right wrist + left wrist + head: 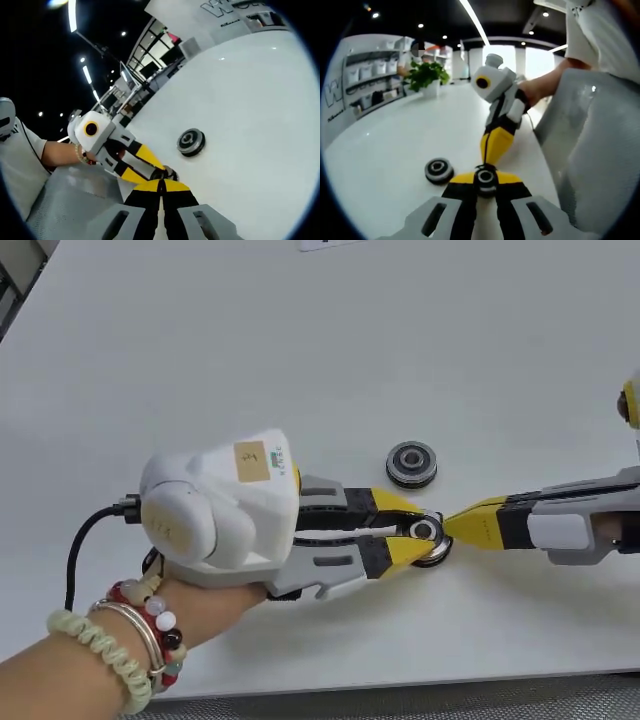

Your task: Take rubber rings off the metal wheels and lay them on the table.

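Left gripper [420,532] clamps 1 metal wheel [427,533] near the table [300,340] front edge. Right gripper [447,527], jaws pressed together, perhaps nips its rubber ring [437,553]. It looks soft and stretchy, so hook the rim.

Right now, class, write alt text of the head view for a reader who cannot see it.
The left claw grips a metal wheel on the white table; the right claw, shut, meets it. A second wheel lies beyond.

A broad, smooth white table [200,340] carries a round metal wheel with a black rubber ring [412,463], lying flat. Just beside it, toward the table's near edge, is a second wheel [425,532] of the same kind; whether that one rests on the top I cannot tell.
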`<state>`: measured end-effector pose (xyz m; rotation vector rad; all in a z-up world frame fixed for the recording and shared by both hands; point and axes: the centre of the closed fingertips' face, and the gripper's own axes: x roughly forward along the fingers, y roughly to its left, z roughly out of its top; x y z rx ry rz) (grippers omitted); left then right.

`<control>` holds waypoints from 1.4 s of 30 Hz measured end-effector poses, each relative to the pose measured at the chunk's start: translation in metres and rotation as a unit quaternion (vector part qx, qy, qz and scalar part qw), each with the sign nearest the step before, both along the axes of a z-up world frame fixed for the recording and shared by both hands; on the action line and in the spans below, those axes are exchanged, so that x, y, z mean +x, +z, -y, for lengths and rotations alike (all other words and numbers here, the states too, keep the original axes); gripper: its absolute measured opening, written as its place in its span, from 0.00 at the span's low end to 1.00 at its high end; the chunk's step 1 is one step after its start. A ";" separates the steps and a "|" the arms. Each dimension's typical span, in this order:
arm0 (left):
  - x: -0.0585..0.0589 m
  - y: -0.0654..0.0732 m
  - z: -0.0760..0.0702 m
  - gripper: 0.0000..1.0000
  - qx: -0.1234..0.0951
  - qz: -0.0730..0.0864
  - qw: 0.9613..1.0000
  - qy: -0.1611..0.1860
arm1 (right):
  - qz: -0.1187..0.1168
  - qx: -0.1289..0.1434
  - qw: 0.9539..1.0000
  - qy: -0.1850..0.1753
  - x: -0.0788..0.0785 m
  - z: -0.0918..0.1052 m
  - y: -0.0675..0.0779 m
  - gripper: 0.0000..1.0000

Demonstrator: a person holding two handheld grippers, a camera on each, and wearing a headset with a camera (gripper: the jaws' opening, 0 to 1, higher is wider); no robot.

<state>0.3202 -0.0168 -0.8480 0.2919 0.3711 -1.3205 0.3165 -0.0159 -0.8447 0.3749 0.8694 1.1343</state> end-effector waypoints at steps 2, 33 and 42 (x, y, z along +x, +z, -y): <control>0.000 0.000 0.000 0.14 0.000 0.000 1.000 0.000 | 0.000 0.001 1.000 0.000 0.000 0.000 0.000 0.00; 0.002 0.000 0.000 0.14 0.000 0.003 1.000 0.003 | -0.035 0.043 0.998 -0.010 0.004 -0.004 0.007 0.00; 0.002 0.000 0.001 0.14 0.000 0.002 1.000 0.004 | -0.057 0.070 0.996 -0.017 0.004 -0.006 0.011 0.00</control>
